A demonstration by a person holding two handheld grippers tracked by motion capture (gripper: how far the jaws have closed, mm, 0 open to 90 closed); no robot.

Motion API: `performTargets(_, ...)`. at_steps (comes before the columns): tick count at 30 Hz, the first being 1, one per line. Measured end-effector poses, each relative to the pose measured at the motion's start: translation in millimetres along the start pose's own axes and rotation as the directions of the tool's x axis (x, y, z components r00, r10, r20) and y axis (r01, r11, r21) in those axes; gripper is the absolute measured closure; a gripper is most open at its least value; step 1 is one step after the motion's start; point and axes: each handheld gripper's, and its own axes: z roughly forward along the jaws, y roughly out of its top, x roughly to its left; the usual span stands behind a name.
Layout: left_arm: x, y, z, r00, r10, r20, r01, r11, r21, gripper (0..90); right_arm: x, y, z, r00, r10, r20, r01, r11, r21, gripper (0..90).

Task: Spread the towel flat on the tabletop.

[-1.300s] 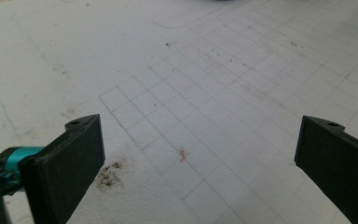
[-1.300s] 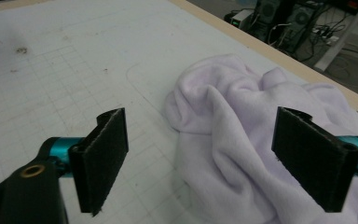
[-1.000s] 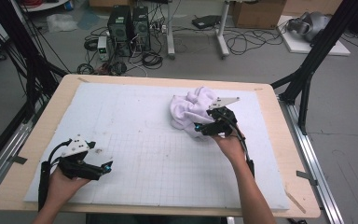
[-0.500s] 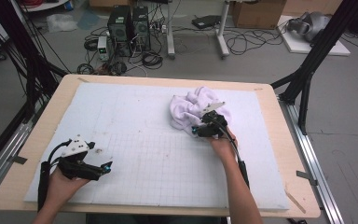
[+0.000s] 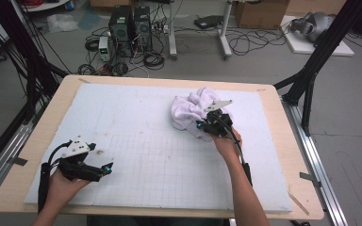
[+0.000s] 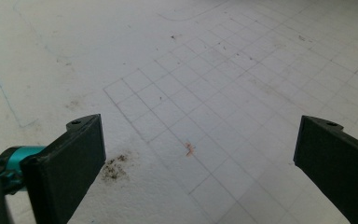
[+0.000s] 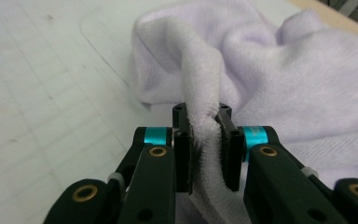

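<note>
At the near left of the table (image 5: 37, 141), the left gripper (image 5: 104, 170) rests idle on the white mat (image 5: 136, 141) with its jaws spread wide over bare grid. Broad open mat stretches between it and the crumpled white towel (image 5: 193, 106), bunched at the far right. The right gripper (image 7: 207, 142) is clenched on a fold of the towel. Judging by this, only the grasp is made; spreading or folding remains, and the table's right edge is near.

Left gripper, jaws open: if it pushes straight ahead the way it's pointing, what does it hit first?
Probably just the white gridded foam mat. The left gripper points forward and down at it, jaws wide apart with nothing between them. The crumpled white towel looks well off that line, though depth is unclear.
</note>
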Motion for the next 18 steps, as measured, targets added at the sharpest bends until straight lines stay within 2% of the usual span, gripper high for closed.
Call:
performTargets(2, -0.6, 0.3, -0.2, 1.0, 0.0, 0.006, 0.0, 1.0, -0.002, 2.5, 1.1, 4.9, -8.2, 0.9989, 0.018, -0.043, -0.019, 1.0, -0.015, 80.1)
performTargets(4, -1.8, 0.6, -0.5, 0.9999, 0.006, 0.009, -0.006, 1.0, -0.003, 2.6, 4.6, 12.0, -15.4, 0.9924, 0.045, -0.115, -0.046, 0.999, -0.007, 79.9)
performTargets(7, -2.2, 0.6, -1.3, 0.9999, 0.007, 0.011, -0.007, 1.0, -0.003, 2.6, 26.5, 27.6, -30.5, 0.9861, -0.014, -0.165, 0.01, 1.0, -0.024, 79.6)
performTargets(9, -1.9, 0.2, -1.9, 1.0, 0.005, 0.008, -0.005, 1.0, -0.004, 2.6, 42.0, 34.0, -40.2, 0.9813, -0.058, -0.183, 0.047, 0.997, -0.063, 79.1)
performTargets(10, -1.8, 0.0, -2.0, 1.0, 0.002, 0.006, -0.002, 1.0, -0.006, 2.6, 42.0, 34.0, -40.2, 0.9813, -0.058, -0.183, 0.047, 0.997, -0.063, 79.1)
performTargets(13, -1.9, -0.1, -2.7, 0.9998, -0.015, 0.011, 0.015, 0.9998, -0.016, 2.6, 63.0, 39.4, -53.2, 0.9712, -0.092, -0.22, 0.072, 0.992, -0.1, 79.1)
performTargets(15, -2.6, 0.7, -3.9, 0.9997, -0.015, 0.019, 0.016, 0.9996, -0.022, 2.6, 77.5, 39.8, -59.7, 0.9595, -0.093, -0.266, 0.061, 0.99, -0.125, 79.1)
performTargets(16, -3.8, 1.2, -4.0, 0.9996, -0.017, 0.023, 0.018, 0.9995, -0.026, 2.6, 94.0, 37.4, -62.6, 0.9411, -0.113, -0.319, 0.067, 0.986, -0.151, 79.1)
performTargets(17, -4.7, 1.7, -3.9, 0.9996, -0.014, 0.023, 0.015, 0.9995, -0.029, 2.6, 94.0, 37.4, -62.6, 0.9411, -0.113, -0.319, 0.067, 0.986, -0.151, 79.1)
performTargets(18, -5.4, 1.8, -3.7, 0.9996, -0.01, 0.024, 0.011, 0.9996, -0.026, 2.6, 103.1, 34.9, -62.3, 0.932, -0.123, -0.341, 0.072, 0.984, -0.161, 79.0)
